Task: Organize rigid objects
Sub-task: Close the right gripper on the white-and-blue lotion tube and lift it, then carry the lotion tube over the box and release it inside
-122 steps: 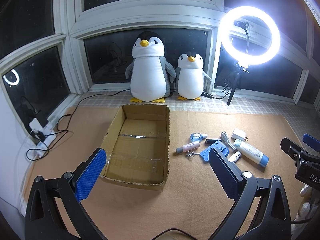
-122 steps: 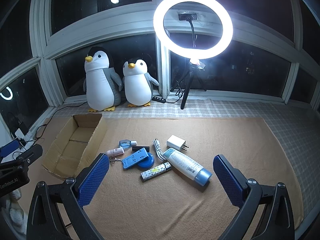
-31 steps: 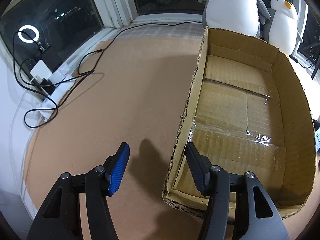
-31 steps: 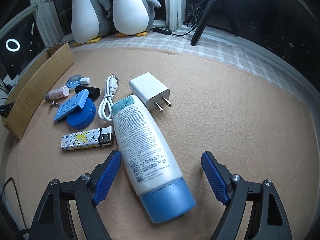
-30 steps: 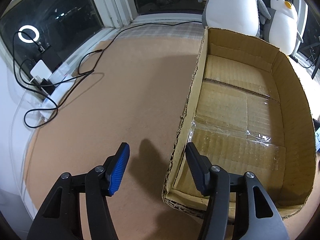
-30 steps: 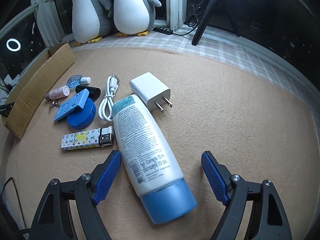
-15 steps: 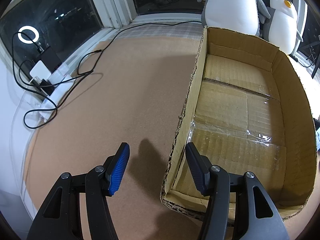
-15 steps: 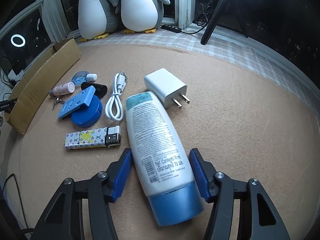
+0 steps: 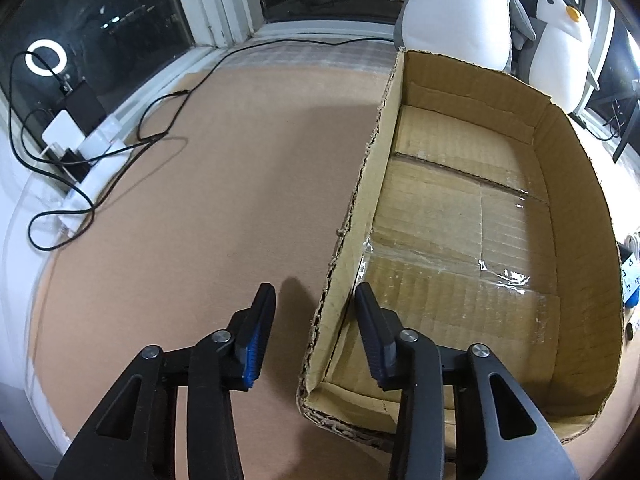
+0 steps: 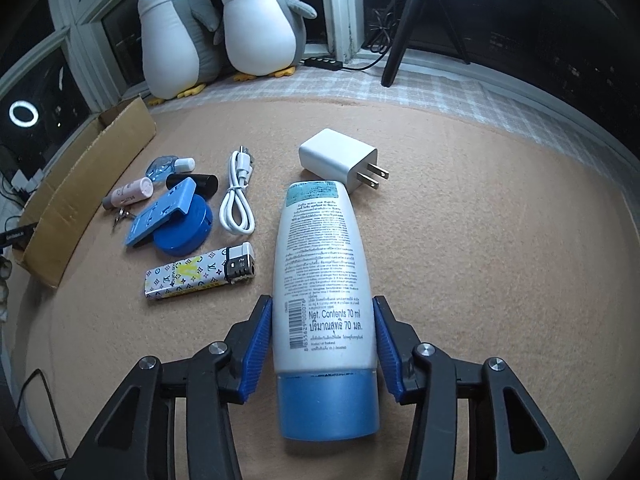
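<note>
My right gripper (image 10: 322, 336) is shut on a white tube with a blue cap (image 10: 322, 276) that lies on the tan mat; both blue pads touch its sides. Left of the tube lie a patterned lighter (image 10: 200, 272), a white cable (image 10: 238, 196), a blue round case with a blue plate (image 10: 172, 216), a pink vial (image 10: 130, 194) and a small blue bottle (image 10: 168, 166). A white charger (image 10: 340, 158) lies beyond the tube. My left gripper (image 9: 316, 328) straddles the left wall of the empty cardboard box (image 9: 360, 208), jaws apart from the wall.
Two plush penguins (image 10: 224, 28) stand at the window behind the mat. A tripod leg (image 10: 396, 52) stands at the back right. A power strip with black cables (image 9: 80, 148) lies at the mat's left edge. The box also shows in the right wrist view (image 10: 80, 188).
My right gripper has closed in from wide open until its pads touch the tube. My left gripper's jaws have narrowed around the box wall.
</note>
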Motion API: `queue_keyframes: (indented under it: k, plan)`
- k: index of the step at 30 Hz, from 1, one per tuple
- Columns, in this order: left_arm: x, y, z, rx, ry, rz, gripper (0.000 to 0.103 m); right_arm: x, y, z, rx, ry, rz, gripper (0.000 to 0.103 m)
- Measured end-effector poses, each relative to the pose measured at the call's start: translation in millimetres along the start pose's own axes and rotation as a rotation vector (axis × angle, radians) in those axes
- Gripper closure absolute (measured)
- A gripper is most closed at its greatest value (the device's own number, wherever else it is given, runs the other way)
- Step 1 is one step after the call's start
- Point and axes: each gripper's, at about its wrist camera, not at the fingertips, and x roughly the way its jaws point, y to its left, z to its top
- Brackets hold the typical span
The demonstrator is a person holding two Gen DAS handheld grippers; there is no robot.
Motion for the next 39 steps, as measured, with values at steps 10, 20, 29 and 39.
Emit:
queue_keyframes:
  k: [10,20,29,39]
  plan:
    - [0,-3,0,0.007,-0.004,-0.036,0.083,-16,-3,-6,0.062,-0.038,-0.037,0.059]
    - [-1,-4,-2,0.001,-0.012,-0.049,0.085,-49,21,9,0.05,-0.11,-0.029,0.059]
    - [-1,-3,-2,-0.004,-0.017,-0.05,0.085,-71,95,42,-0.048,-0.185,0.069,0.059]
    - [-2,-3,-2,-0.007,-0.026,-0.054,0.085,-49,190,68,-0.178,-0.178,0.195,0.059]
